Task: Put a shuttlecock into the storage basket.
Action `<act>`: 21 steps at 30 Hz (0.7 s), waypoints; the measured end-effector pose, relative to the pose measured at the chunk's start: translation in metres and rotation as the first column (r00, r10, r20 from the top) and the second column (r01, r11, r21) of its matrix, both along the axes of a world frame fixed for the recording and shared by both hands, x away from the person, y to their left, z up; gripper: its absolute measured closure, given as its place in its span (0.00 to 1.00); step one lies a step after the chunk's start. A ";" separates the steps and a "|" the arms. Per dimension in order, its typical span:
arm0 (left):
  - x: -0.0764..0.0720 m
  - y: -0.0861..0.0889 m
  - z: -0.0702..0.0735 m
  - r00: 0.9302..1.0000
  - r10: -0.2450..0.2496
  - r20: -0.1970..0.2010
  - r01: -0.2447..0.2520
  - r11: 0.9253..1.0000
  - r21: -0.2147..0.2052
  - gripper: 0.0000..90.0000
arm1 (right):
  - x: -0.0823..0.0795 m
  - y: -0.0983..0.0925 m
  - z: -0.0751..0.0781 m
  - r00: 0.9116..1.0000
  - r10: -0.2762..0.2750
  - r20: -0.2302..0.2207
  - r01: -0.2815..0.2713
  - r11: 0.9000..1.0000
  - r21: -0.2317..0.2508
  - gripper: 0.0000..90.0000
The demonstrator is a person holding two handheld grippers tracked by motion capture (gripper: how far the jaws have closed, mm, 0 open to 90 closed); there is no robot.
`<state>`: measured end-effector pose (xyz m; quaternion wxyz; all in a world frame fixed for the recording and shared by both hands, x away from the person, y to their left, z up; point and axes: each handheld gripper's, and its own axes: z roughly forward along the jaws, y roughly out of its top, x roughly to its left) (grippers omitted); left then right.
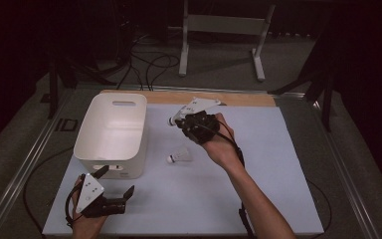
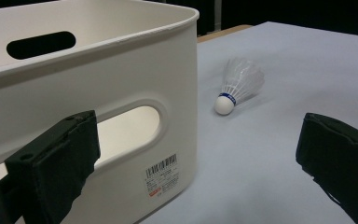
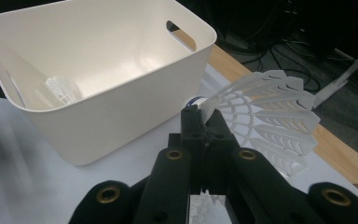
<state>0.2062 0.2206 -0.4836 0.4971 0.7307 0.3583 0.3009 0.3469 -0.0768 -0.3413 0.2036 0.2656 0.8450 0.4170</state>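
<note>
A white plastic bin [image 1: 140, 130] stands on the table's left half. One white shuttlecock [image 1: 179, 157] lies on its side on the pale blue mat just right of the bin; it also shows beyond the bin's corner [image 2: 240, 84]. My right gripper [image 1: 176, 121] hovers near the bin's far right corner, shut on a second shuttlecock [image 3: 270, 116] whose skirt fans out to the right of the jaws. A third shuttlecock [image 3: 60, 91] rests inside the bin [image 3: 121, 126]. My left gripper [image 1: 116, 181] sits low at the bin's front wall [image 2: 121, 70], open and holding nothing.
The mat [image 1: 278, 189] covers the table, with a wooden strip [image 1: 238, 98] along its far edge. Cables [image 1: 149, 64] and a white metal stand [image 1: 219, 25] occupy the dark floor beyond. A barcode label [image 2: 163, 175] is stuck on the bin's front.
</note>
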 end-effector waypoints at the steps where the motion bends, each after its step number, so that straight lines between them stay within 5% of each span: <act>1: 0.000 0.000 0.000 1.000 0.000 0.000 0.000 1.000 0.001 0.00 | 0.000 0.000 0.000 1.000 0.002 0.006 -0.002 1.000 -0.001 0.99; 21: 0.000 0.000 0.000 1.000 0.001 0.002 -0.001 1.000 0.000 0.00 | -0.003 0.010 0.006 1.000 0.023 0.012 -0.023 1.000 0.011 0.99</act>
